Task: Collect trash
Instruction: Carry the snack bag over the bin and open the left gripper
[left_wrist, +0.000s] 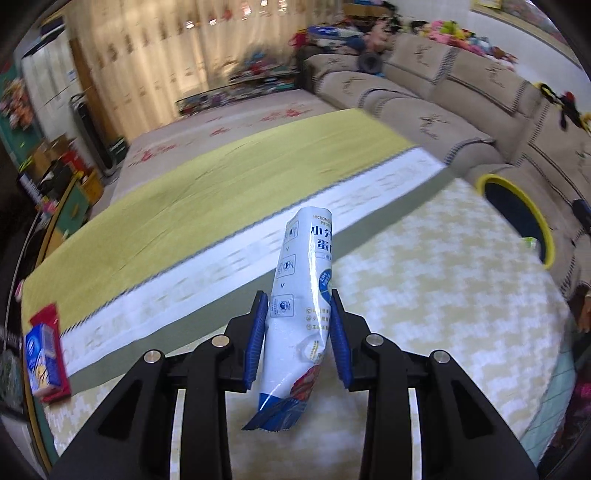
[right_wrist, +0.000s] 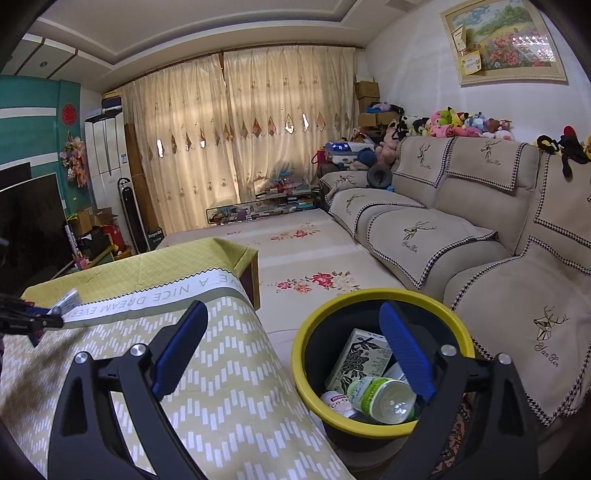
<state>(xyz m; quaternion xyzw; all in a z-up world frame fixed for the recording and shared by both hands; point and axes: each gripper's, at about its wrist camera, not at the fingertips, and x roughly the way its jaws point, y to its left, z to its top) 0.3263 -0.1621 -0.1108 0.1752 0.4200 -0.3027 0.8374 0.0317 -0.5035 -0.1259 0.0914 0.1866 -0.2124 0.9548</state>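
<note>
Left wrist view, near to far. The left gripper (left_wrist: 298, 332) fills the bottom centre of the frame, its blue pads pressed on either flank of a white-and-blue wrapper (left_wrist: 301, 306); the claw is clenched on this wrapper, which stands nearly upright between the jaws with its torn end hanging below them. The wrapper appears lifted clear of the table (left_wrist: 424, 295), whose patterned cloth spreads beneath and behind. At the lower left edge lies a blue carton (left_wrist: 42, 360) on a red packet, apparently more trash yet to be gathered. At the right edge, past the table, the yellow rim of the bin (left_wrist: 532, 206) shows. Sofa and curtains occupy the top of the frame.

Right wrist view, near to far. The right gripper (right_wrist: 295, 350) stands at bottom centre, released, jaws wide apart and holding nothing. Directly beyond its right finger the bin (right_wrist: 306, 380) sits on the floor beside the table's corner, already containing a box (right_wrist: 354, 362), a clear bottle (right_wrist: 384, 398) and a small jar. The left gripper appears small at the middle left edge, over the table.

Step in hand, as judged: transport of a grasped wrapper. The next move calls for carrying it rightward past the table edge until it hangs over the bin's mouth, then opening the jaws; light film may cling to a pad or drift, so release low over the opening seems prudent.
</note>
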